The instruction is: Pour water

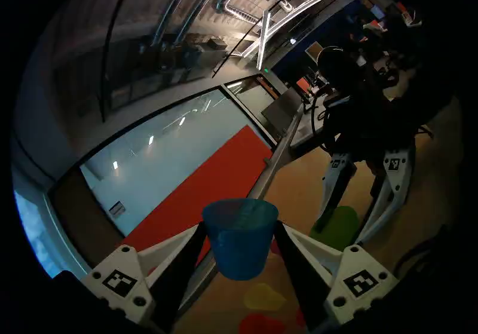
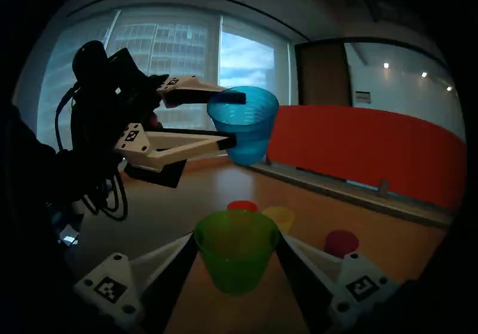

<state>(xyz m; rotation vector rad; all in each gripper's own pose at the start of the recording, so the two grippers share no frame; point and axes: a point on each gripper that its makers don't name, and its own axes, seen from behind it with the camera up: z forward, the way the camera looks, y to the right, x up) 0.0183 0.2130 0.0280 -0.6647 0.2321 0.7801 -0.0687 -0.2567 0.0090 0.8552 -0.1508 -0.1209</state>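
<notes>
Up front, our left claw (image 1: 239, 231) is clamped on the blue cup (image 1: 240, 253), held high over the wooden table (image 2: 364, 229). Our right claw (image 2: 237, 241) grips the green cup (image 2: 236, 268), lower down, well apart from the blue one. Beyond it we see a red cup (image 2: 242, 205), a yellow cup (image 2: 282, 215) and a dark red cup (image 2: 340, 242) on the table.

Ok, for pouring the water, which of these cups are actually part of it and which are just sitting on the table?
Part of the job:
blue cup, gripped by the left gripper
green cup, gripped by the right gripper

Just lying about, on the table beyond the green cup:
red cup
yellow cup
dark red cup
</notes>
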